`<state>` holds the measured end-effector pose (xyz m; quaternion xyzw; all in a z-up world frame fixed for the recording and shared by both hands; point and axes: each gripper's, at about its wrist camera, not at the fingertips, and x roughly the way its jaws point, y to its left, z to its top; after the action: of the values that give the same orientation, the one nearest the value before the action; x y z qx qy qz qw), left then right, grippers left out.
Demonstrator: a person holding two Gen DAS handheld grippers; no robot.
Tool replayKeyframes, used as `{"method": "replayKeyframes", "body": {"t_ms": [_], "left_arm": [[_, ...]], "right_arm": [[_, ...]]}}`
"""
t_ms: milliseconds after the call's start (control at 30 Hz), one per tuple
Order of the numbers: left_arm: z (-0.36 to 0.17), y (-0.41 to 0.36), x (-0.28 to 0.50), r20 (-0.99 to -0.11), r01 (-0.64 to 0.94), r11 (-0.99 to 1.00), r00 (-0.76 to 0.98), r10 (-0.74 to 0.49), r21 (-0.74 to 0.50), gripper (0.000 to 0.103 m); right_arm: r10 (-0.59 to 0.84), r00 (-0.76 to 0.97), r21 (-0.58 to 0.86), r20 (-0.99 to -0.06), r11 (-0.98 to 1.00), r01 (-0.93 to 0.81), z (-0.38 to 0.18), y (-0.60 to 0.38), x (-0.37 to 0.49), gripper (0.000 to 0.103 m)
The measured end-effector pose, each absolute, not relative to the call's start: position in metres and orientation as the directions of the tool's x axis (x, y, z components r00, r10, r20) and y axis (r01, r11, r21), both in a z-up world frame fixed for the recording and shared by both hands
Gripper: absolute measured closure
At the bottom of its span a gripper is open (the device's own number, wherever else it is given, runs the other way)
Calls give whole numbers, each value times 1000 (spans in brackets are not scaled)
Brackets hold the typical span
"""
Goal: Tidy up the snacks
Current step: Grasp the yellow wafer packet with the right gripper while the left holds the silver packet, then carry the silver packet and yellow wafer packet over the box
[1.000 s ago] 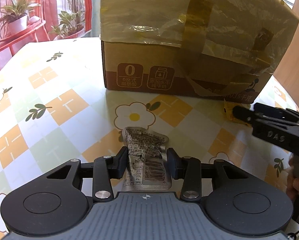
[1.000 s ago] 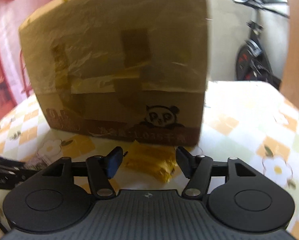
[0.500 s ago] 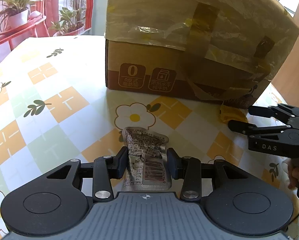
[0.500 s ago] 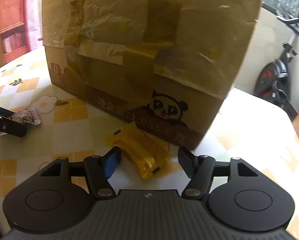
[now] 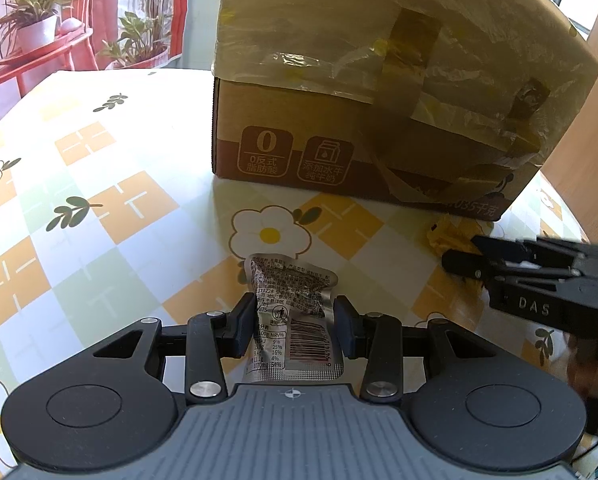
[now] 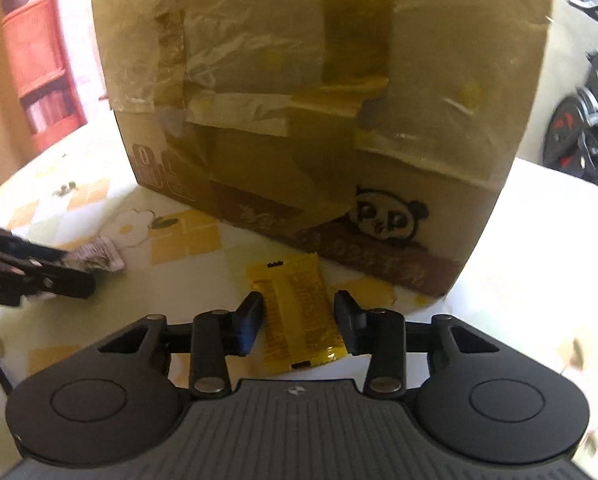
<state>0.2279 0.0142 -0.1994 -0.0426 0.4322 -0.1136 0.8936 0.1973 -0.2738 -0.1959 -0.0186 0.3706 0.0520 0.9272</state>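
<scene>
A silver foil snack packet [image 5: 293, 312] lies flat on the tablecloth between the fingers of my left gripper [image 5: 295, 326], whose jaws touch its two sides. It also shows in the right wrist view [image 6: 97, 258]. A yellow snack packet [image 6: 297, 312] lies between the open fingers of my right gripper [image 6: 299, 320], with small gaps on both sides. In the left wrist view the yellow packet [image 5: 445, 236] lies at the box's right corner, with the right gripper [image 5: 475, 258] over it.
A large taped cardboard box [image 5: 379, 92] stands on the table behind both packets, also in the right wrist view [image 6: 319, 100]. The table carries a flowered checked cloth [image 5: 111, 208]. Red plant stands [image 5: 31, 52] are beyond the far left edge, a bicycle [image 6: 579, 128] at right.
My right gripper turned and moved in so the yellow packet now lies lengthwise between its fingers, and the jaws narrowed a little. My left gripper stayed on the silver packet.
</scene>
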Motion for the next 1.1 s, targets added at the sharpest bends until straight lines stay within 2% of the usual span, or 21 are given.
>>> {"method": "replayKeyframes", "body": {"t_ms": [233,667,733,1100], "left_arm": [[-199,14,228,-762,168,970,601,-243,-176,59],[-197,18,227,-758,160,969,605,-245,-186,59],[-193,18,225,-744,169,970,622,-244,-177,59],[-151,23,218,-629,213,964,730,-267,-162,60]], "right_arm": [[62,750,96,-659,995,3,-199,-255,177,61],[3,774,12,-633,1000,6,-202,-240,162,62],[24,777,46,-629,999,7,-200,-245,162,67],[54,847,107,-530,994,3,-162,-258,146,67]]}}
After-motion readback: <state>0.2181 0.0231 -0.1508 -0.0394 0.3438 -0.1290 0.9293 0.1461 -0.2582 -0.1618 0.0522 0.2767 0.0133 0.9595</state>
